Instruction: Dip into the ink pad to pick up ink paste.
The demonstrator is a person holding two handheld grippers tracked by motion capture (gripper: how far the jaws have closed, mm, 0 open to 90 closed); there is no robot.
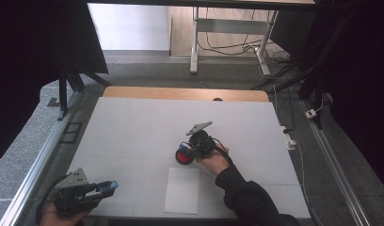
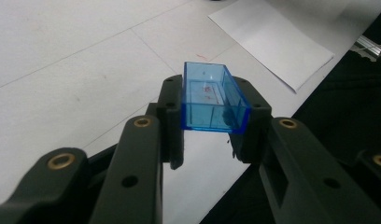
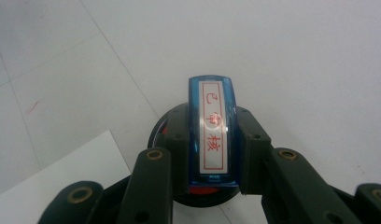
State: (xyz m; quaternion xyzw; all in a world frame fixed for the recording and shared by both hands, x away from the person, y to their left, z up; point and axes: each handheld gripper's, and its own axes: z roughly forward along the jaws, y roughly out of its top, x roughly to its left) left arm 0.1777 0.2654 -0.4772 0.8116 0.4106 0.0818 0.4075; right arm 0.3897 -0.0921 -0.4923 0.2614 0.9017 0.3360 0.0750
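A clear blue plastic cap [image 2: 212, 100], open side up, sits between the jaws of my left gripper [image 2: 212, 87], which is shut on it. In the high view that gripper [image 1: 101, 188] hovers near the table's front left corner with the cap [image 1: 111, 184] at its tip. My right gripper [image 3: 213, 113] is shut on a blue stamp [image 3: 212, 135] whose white label carries red characters. The stamp rests over a round black ink pad with a red centre [image 3: 203, 192]. From above, the right gripper [image 1: 189, 148] stands at mid-table, right on the ink pad [image 1: 182, 156].
A white sheet of paper [image 1: 181, 190] lies just in front of the ink pad, near the table's front edge, and appears beside each gripper [image 2: 272, 42] [image 3: 81, 172]. The white table top [image 1: 133, 127] ends in a wooden strip at the back. Aluminium rails run along both sides.
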